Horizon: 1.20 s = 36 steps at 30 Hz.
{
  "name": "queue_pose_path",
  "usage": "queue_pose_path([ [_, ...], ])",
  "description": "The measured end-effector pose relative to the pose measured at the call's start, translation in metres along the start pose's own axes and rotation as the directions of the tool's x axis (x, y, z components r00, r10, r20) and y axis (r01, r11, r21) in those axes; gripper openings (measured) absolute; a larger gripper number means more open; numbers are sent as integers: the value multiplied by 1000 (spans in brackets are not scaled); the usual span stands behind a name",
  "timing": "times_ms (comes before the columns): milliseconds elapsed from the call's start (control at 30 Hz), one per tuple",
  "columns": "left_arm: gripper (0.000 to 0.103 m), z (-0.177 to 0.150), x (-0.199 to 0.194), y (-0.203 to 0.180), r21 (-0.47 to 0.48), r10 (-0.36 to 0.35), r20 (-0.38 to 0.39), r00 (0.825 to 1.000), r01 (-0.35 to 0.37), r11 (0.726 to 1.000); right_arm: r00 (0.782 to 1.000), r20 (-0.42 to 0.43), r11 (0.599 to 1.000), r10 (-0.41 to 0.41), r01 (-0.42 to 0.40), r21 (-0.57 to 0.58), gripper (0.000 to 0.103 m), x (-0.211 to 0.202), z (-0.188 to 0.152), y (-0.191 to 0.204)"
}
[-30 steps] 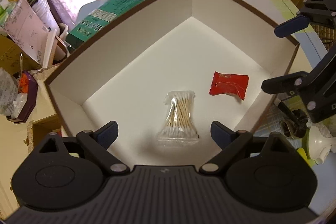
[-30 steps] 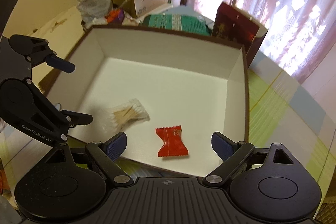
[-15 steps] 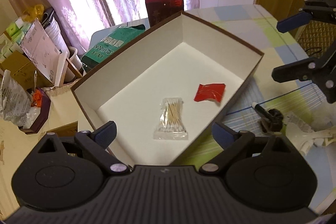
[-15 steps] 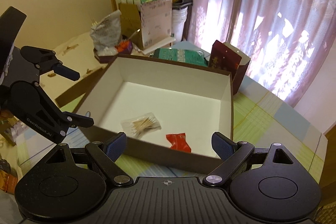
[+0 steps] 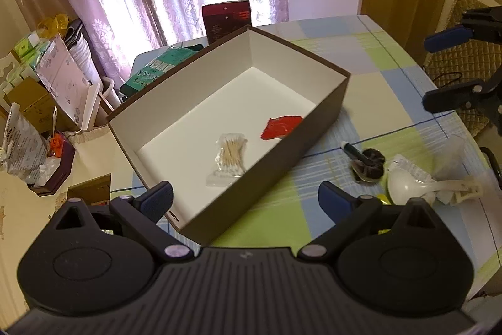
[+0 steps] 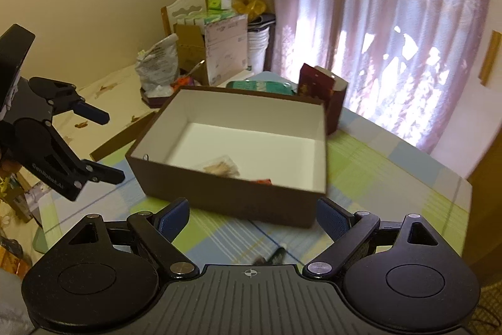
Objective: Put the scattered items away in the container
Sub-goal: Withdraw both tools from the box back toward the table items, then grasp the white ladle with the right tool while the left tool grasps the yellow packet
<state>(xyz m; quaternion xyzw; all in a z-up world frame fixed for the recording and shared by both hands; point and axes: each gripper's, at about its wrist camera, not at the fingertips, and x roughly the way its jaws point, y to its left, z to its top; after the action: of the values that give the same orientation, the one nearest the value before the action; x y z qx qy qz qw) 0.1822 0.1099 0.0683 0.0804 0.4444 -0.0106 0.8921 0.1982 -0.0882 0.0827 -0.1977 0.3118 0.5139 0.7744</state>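
Two items already lie on the white floor of the brown box (image 5: pixel 326 105): a packet of cotton swabs (image 5: pixel 230 151) near its middle and a red sachet (image 5: pixel 282 127) close against the wall that faces the loose things. We have pulled both tools up and back since a second ago; then each camera looked straight down into the box, and now the whole box sits in view with checked tablecloth (image 5: pixel 392 77) around it. Our left gripper (image 5: pixel 244 204) hangs above the box's near corner with its fingers spread wide and nothing between them. Our right gripper (image 6: pixel 252 214) is likewise wide apart and empty, held off the box's long side.

We read this as the end of a drop-off, with both tools free for the next pick. Work remains on the tablecloth near its right edge: a small dark bottle (image 5: pixel 365 160) with something dark bunched behind it, and just beside it a white plastic spoon (image 5: pixel 417 186) resting on crumpled clear wrapping. These lie nearest our right gripper. A dark blurred object (image 6: pixel 273 255) shows just under that gripper; we cannot tell what it is.
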Motion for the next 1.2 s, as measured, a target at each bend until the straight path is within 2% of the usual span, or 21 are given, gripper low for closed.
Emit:
queue_pose_path([
  [333, 98, -26, -20, -31, 37, -15, 40, 999, 13, 999, 999, 22, 997, -37, 36, 64, 93, -65, -57, -10],
  [567, 98, -47, -24, -39, 22, -50, 53, 997, 49, 999, 998, -11, 988, -68, 69, 140, 93, -83, -95, -9],
  [733, 98, -58, -25, -43, 24, -79, 67, 995, 77, 997, 995, -32, 976, -94, 98, 196, 93, -83, -120, -7],
  [967, 97, -77, -12, -57, 17, -135, 42, 990, 134, 991, 992, -72, 961, -103, 118, 251, 93, -72, -154, -9],
  [1100, 97, -88, -1, -64, -11, -171, 25, 985, 171, 985, 991, -86, 967, -100, 117, 225, 93, -59, -173, -7],
  [1200, 96, -95, 9, -69, -31, -181, 2, 983, 181, 983, 986, -118, 979, -114, 132, 156, 92, -44, -184, -5],
])
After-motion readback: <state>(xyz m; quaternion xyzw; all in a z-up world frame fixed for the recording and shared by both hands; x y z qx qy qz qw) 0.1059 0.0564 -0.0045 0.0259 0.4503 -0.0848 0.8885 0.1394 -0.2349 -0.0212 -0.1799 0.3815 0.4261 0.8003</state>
